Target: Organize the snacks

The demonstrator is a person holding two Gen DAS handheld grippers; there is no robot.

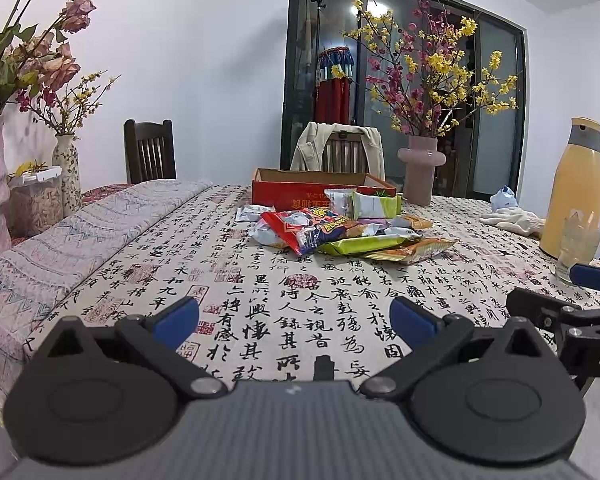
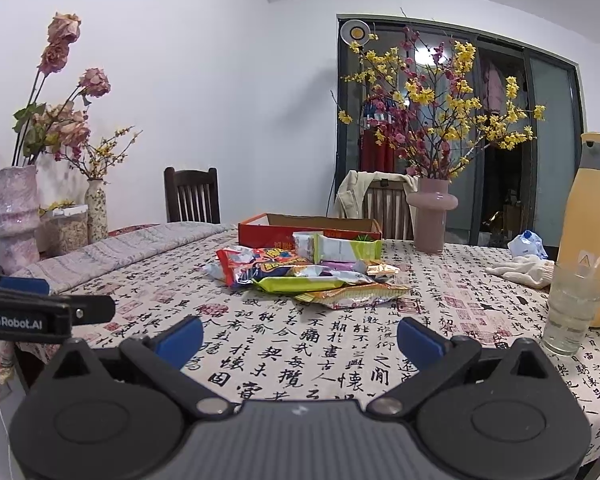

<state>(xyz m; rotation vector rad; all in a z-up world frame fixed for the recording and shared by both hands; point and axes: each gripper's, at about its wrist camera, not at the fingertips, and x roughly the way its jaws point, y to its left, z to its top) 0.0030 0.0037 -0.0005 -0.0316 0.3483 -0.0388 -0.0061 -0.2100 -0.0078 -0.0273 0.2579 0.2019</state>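
Both the left gripper (image 1: 294, 320) and right gripper (image 2: 300, 340) hover spread and empty above the table (image 2: 340, 360), well short of the snack packets (image 2: 312, 276) heaped against the red box (image 2: 284, 234), whose contents are hidden.

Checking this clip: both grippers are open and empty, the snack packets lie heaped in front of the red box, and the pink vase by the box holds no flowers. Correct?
Not quite. The pink vase holds yellow and red flowering branches, clear in the right wrist view. The rest stands: left gripper and right gripper are open and empty, and the snack packets lie heaped before the red box.
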